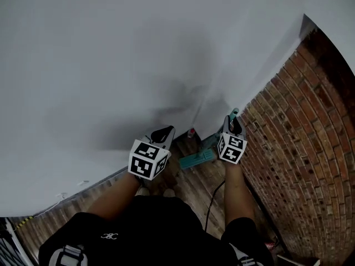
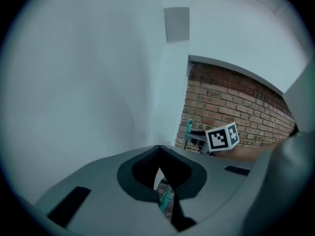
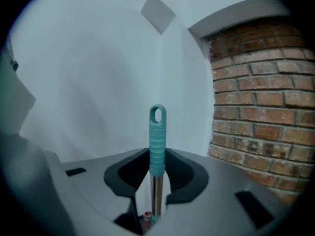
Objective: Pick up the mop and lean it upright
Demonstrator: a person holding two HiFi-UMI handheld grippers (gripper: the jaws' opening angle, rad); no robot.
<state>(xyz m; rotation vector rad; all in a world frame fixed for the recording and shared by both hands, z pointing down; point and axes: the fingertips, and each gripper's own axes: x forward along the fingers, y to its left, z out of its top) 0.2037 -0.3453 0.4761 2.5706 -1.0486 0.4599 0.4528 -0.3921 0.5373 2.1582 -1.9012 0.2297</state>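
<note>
The mop stands upright in the corner where the white wall meets the brick wall. Its teal head (image 1: 197, 159) rests on the wood floor. Its teal handle grip (image 3: 157, 141) rises above my right gripper (image 3: 153, 206). The metal shaft (image 3: 156, 193) runs down between the right jaws, and light shows on both sides of it, so the jaws stand open around it. In the head view the right gripper (image 1: 235, 122) is at the handle top (image 1: 234, 114). My left gripper (image 1: 163, 132) hovers to the left, away from the mop. Its jaws (image 2: 165, 196) stand narrowly open with nothing between them, and the mop head (image 2: 166, 199) shows through the slit.
The white wall (image 1: 138, 65) is straight ahead and the brick wall (image 1: 299, 148) is close on the right. A small red-capped thing (image 1: 191, 132) sits at the wall's foot. A dark cable (image 1: 213, 201) runs across the wood floor near my feet.
</note>
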